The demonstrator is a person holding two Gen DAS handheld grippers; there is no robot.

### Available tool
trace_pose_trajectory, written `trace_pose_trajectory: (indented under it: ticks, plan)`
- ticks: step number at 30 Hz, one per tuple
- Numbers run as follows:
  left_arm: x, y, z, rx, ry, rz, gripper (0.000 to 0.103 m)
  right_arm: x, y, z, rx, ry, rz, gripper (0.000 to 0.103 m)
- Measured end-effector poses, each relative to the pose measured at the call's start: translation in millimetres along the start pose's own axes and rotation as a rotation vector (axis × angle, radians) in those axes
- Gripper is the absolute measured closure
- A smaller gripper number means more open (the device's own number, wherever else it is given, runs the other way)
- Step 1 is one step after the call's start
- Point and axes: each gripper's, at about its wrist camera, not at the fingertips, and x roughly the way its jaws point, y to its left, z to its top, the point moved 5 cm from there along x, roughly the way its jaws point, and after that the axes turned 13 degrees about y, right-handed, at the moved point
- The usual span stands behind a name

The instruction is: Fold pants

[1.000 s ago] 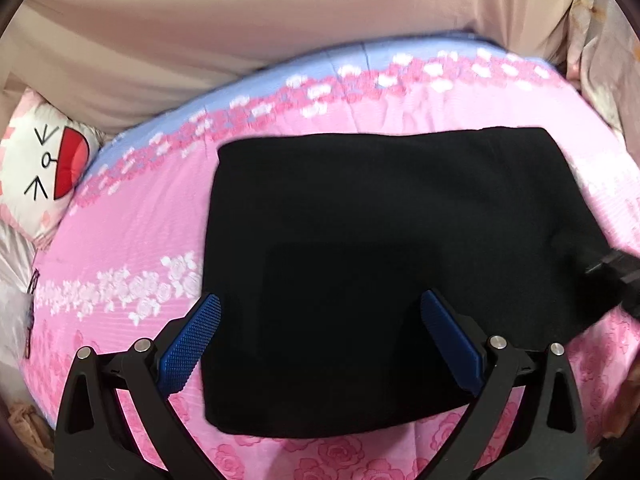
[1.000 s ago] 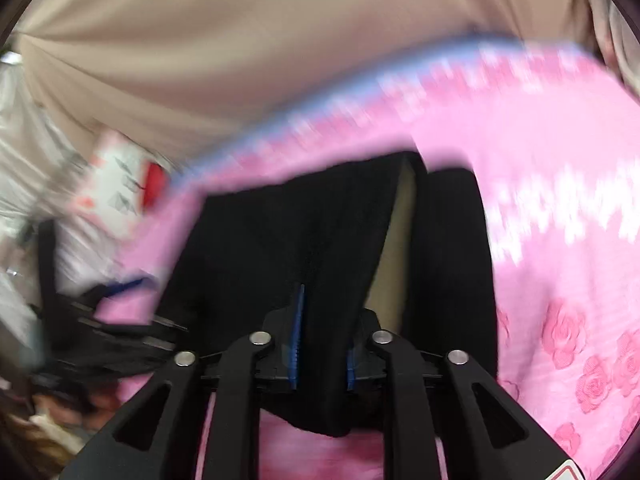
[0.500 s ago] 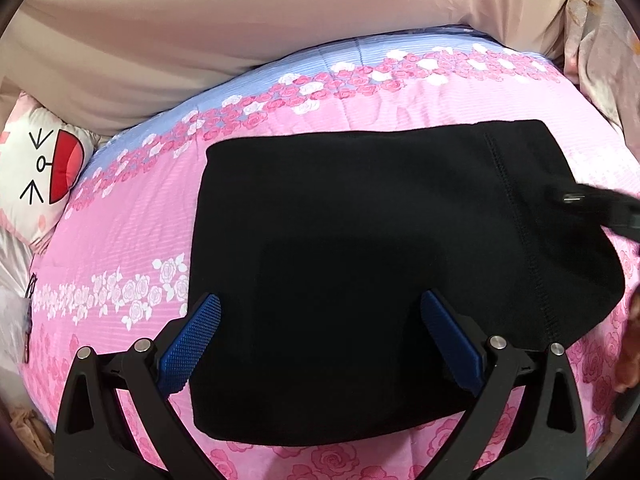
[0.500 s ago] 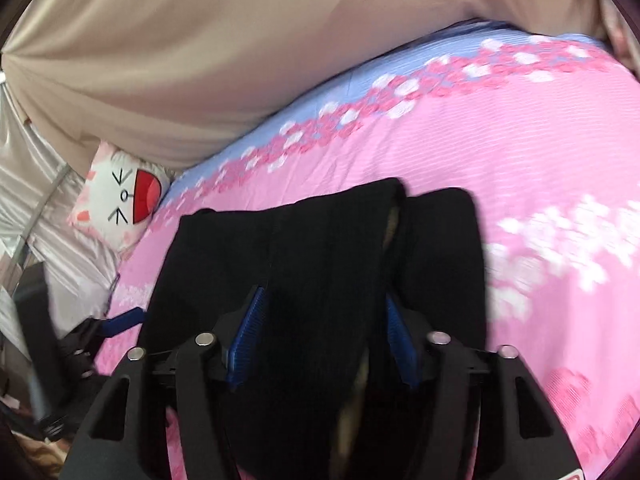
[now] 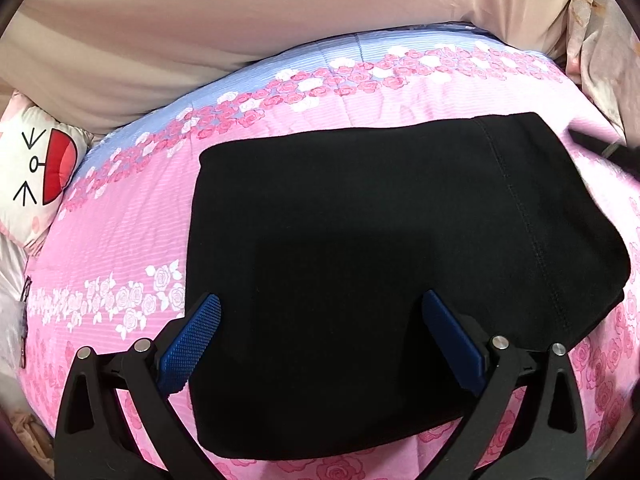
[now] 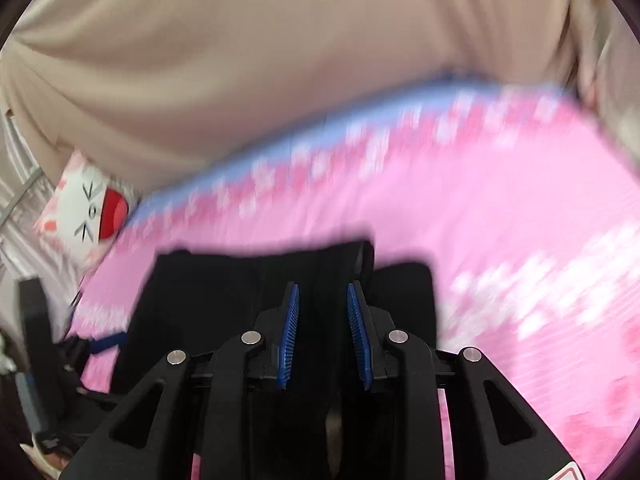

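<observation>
The black pants [image 5: 380, 272] lie folded into a flat rectangle on the pink floral bedspread [image 5: 120, 248]. My left gripper [image 5: 320, 320] is open and empty, hovering over the near edge of the pants, blue pads wide apart. In the blurred right wrist view, my right gripper [image 6: 324, 304] is partly open and empty, above the pants [image 6: 224, 292], with nothing between its blue pads. A dark blurred part of the right gripper shows at the right edge of the left wrist view [image 5: 600, 148].
A white cat-face pillow [image 5: 32, 176] lies at the bed's left end. A beige curtain [image 5: 240, 32] hangs behind the bed. The left gripper shows at the lower left of the right wrist view [image 6: 60, 356].
My right gripper opened, let go of the pants' folded edge and pulled back off it to the right. The pants now lie flat. My left gripper stayed open, nearly still.
</observation>
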Motion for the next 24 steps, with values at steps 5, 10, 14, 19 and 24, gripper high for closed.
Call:
trace_pose_trajectory:
  ticks: [5, 10, 14, 19, 24]
  plan:
    - [1.0, -0.4, -0.1, -0.003, -0.006, -0.003, 0.005, 12.0, 44.5, 19.7, -0.108, 0.038, 0.065, 0.08]
    - [-1.3, 4.7, -1.5, -0.008, -0.006, -0.012, 0.005, 76.8, 42.8, 32.6, -0.113, 0.167, -0.017, 0.08]
    - [-1.5, 16.4, -3.0, -0.034, -0.007, -0.021, 0.005, 116.8, 6.0, 26.4, -0.039, 0.241, -0.049, 0.095]
    - [-1.5, 31.6, -4.0, -0.062, 0.002, -0.046, 0.005, 46.6, 8.0, 18.7, -0.005, 0.112, -0.009, 0.084]
    - [-9.2, 74.4, -10.6, -0.142, -0.038, -0.069, 0.005, -3.2, -17.4, -31.6, 0.061, 0.112, 0.027, 0.069]
